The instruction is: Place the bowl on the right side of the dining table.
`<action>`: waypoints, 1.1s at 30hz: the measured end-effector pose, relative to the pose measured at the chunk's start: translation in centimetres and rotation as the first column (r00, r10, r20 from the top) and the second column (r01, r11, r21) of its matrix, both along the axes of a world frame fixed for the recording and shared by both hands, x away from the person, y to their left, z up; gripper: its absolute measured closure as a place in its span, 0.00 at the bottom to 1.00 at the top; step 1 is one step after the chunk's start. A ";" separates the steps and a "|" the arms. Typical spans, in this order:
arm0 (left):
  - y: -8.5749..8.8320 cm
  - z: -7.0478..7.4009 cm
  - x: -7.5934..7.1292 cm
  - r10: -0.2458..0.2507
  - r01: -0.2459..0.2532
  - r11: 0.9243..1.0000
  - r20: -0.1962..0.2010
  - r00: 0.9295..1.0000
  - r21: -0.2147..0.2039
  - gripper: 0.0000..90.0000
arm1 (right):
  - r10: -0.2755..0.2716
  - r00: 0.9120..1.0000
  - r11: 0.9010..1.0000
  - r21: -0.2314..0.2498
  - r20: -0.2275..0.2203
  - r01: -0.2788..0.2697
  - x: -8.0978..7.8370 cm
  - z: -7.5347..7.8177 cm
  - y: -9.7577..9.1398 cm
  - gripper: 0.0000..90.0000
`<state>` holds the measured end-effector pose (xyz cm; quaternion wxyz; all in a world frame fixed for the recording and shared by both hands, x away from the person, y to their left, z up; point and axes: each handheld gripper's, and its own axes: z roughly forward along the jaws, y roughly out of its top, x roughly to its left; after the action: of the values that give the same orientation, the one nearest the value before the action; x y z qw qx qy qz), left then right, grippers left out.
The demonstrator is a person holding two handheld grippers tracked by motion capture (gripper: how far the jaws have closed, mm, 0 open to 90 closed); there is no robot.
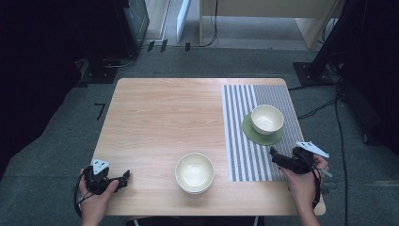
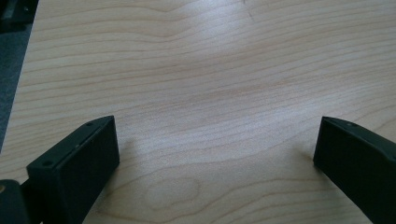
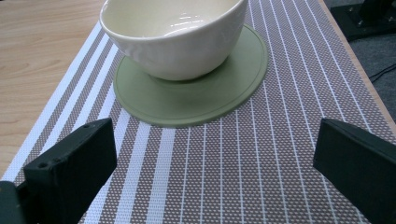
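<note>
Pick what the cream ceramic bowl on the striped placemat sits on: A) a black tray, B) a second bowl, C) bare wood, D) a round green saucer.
D: the cream ceramic bowl rests on a round green saucer, which lies on the striped grey-and-white placemat. The right claw stands open just short of it.

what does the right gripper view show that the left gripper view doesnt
Right gripper view: a cream bowl standing on a green saucer, which lies on the striped placemat, beyond the right gripper with its jaws wide apart.

Left gripper view: bare wooden table between the wide-apart jaws of the left gripper, with nothing held.

Both share: two black jaws rising from the bottom, open and empty, above the table.
</note>
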<state>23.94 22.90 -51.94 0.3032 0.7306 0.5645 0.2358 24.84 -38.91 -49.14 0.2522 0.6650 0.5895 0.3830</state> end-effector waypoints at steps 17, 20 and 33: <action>0.0 0.0 0.0 0.000 0.000 1.000 0.000 1.000 0.000 0.00 | 0.004 1.000 1.000 -0.007 -0.002 -0.004 -1.5 -0.3 -0.2 0.00; 0.0 0.0 0.0 0.000 0.000 1.000 0.000 1.000 0.000 0.00 | -0.003 1.000 1.000 -0.001 -0.005 0.003 -1.7 -0.4 -0.4 0.00; 0.0 0.0 0.0 0.000 0.000 1.000 0.000 1.000 0.000 0.00 | -0.012 1.000 1.000 -0.008 -0.011 0.012 -2.9 -0.8 -1.4 0.00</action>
<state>23.94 22.90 -51.94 0.3032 0.7307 0.5644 0.2358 21.98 -40.27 -49.91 0.2541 0.6697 0.5883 0.3753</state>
